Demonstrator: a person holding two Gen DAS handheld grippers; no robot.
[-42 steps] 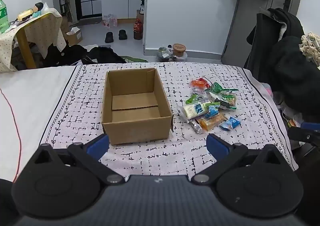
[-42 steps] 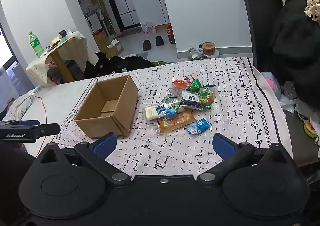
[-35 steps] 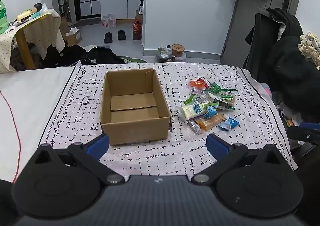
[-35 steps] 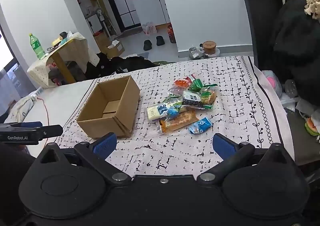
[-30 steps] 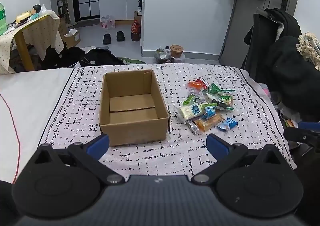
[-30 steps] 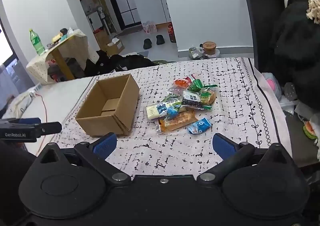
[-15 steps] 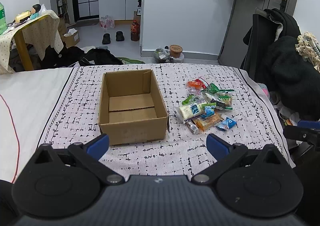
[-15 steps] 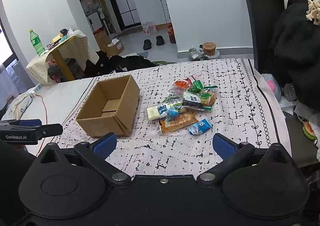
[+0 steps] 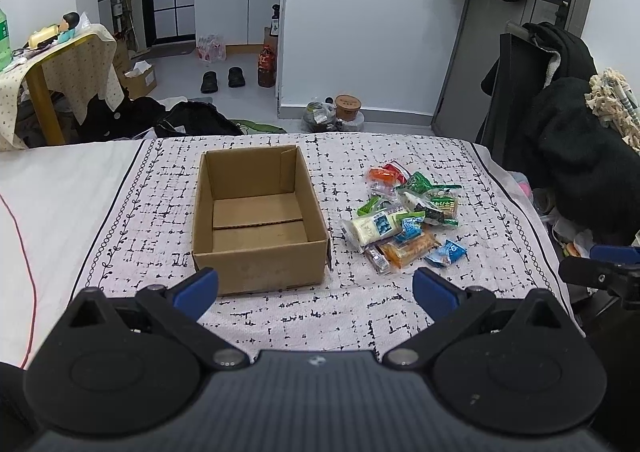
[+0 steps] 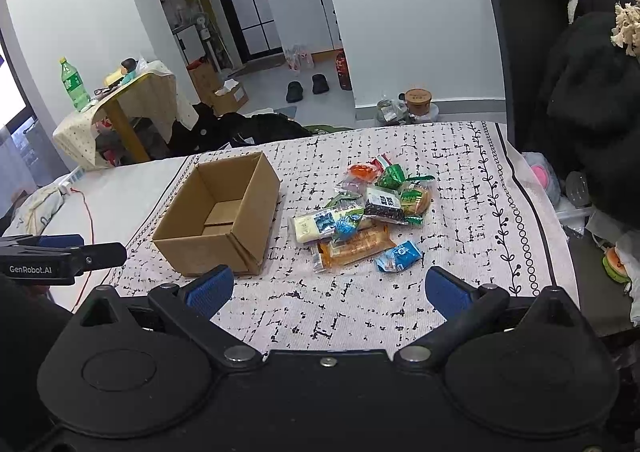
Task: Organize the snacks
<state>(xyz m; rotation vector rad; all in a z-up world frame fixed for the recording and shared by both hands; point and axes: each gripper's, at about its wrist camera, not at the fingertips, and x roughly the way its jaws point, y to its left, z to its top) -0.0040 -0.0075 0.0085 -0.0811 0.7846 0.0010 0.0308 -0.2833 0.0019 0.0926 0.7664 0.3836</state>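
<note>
An open cardboard box [image 9: 256, 215] stands empty on the patterned tablecloth [image 9: 160, 187]; it also shows in the right wrist view [image 10: 220, 215]. A pile of several wrapped snacks [image 9: 404, 219] lies to its right, also in the right wrist view [image 10: 360, 211]. A small blue packet [image 10: 398, 256] lies nearest the front. My left gripper [image 9: 316, 288] is open and empty, held back from the near side of the box. My right gripper [image 10: 328, 288] is open and empty, in front of the snack pile.
The table's right edge [image 10: 560, 236] borders a chair with black coats [image 10: 592, 99]. A white surface with a red cable [image 9: 24, 236] lies left of the cloth. The left gripper's tip [image 10: 64, 254] shows at the left of the right wrist view.
Both grippers have drifted slightly, backing a little from the table. Box and snacks have not moved. Both grippers stay open.
</note>
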